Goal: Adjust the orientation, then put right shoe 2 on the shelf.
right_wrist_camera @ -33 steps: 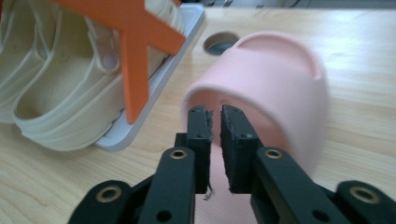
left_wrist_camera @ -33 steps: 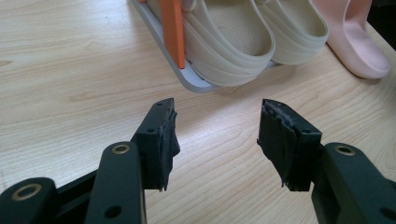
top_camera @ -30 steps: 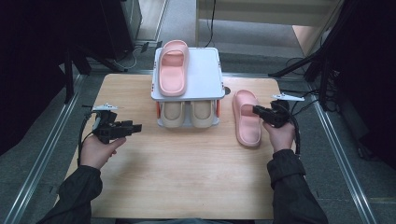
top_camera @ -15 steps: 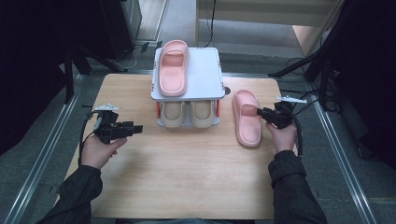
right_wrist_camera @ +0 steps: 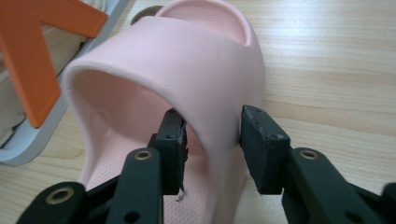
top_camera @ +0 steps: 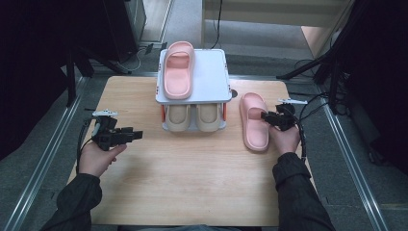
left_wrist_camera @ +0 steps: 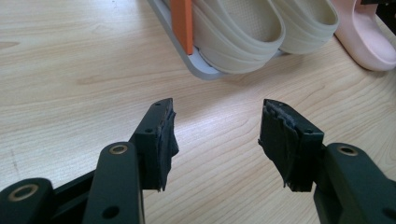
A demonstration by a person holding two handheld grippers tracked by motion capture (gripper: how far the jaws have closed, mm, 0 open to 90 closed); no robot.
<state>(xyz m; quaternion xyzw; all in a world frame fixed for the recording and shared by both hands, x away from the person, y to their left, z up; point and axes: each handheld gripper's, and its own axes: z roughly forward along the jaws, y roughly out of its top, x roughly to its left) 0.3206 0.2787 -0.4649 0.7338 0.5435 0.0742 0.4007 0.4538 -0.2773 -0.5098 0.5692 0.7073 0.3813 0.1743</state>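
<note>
A: Where is your right gripper [right_wrist_camera: 210, 140] just now?

B: It straddles the strap of the pink slipper [top_camera: 254, 121] that lies on the bench [top_camera: 192, 183], right of the rack [top_camera: 207, 79]. In the right gripper view one jaw sits inside under the strap and the other outside it. Your jaws have just been opening with the strap between them; a sliver of gap shows on each side, so they are loose about it, not clamped.

A: And from above?

B: In the high view your right gripper [top_camera: 265, 115] meets the slipper's outer side, but the strap gap is too small to read there. That view does give you the layout: a second pink slipper [top_camera: 177, 70] on the rack's top and two beige slippers [top_camera: 192, 117] on the lower shelf.

A: Your left gripper?

B: Your left gripper [left_wrist_camera: 215, 135] stands wide with nothing between its jaws, over bare wood. Its own view shows the rack's lower rim and an orange post [left_wrist_camera: 182, 23] ahead, with the beige pair just behind it. From above, that gripper [top_camera: 136, 134] is well apart from the rack.

A: Room to move?

B: The slipper's heel is near the bench's right edge. The rack's top has a bare half right of its slipper. The near half of the bench lies open.
</note>
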